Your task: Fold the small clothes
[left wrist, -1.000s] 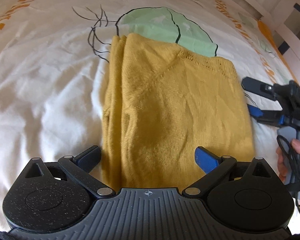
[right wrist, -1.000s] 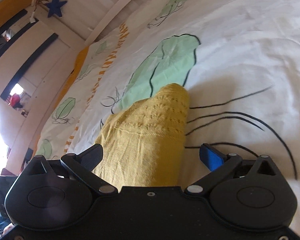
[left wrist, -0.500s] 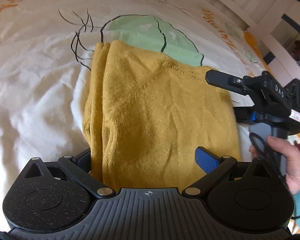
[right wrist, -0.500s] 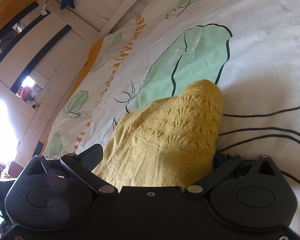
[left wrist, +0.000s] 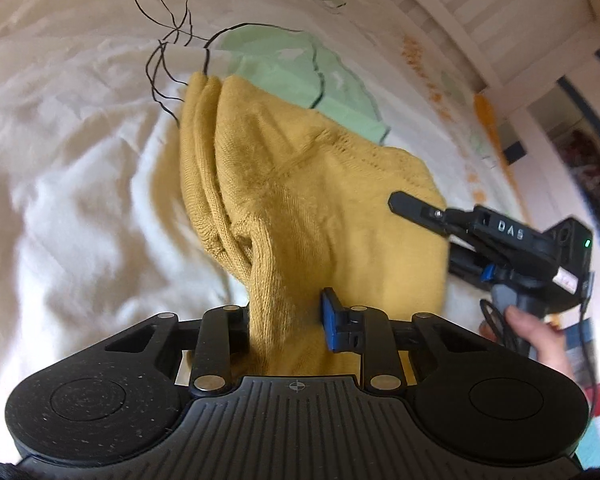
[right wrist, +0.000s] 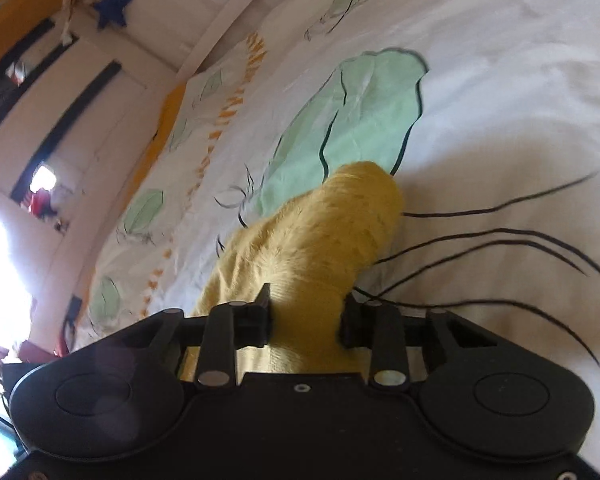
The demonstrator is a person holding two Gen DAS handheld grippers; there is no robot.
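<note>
A mustard-yellow knit garment (left wrist: 320, 200) lies folded on a white bed cover (left wrist: 80, 160) printed with green leaves. In the left wrist view my left gripper (left wrist: 286, 320) is closing its jaws on the near edge, and the knit is bunched into a ridge between the pads. My right gripper (left wrist: 428, 236) reaches in from the right over the garment's side edge, held by a hand (left wrist: 532, 328). In the right wrist view the right gripper (right wrist: 306, 316) is closing too, with a raised fold of the yellow garment (right wrist: 320, 232) pinched between its fingers.
A white slatted bed rail (left wrist: 480, 20) runs along the far side of the bed. Beyond it are white furniture with dark stripes and a blue star (right wrist: 114, 10) on the wall. The cover (right wrist: 520, 120) spreads wide around the garment.
Both grippers went from wide open to closed on the yellow garment. The right gripper moved in over the garment's right edge. The fabric has bunched and lifted at both grips.
</note>
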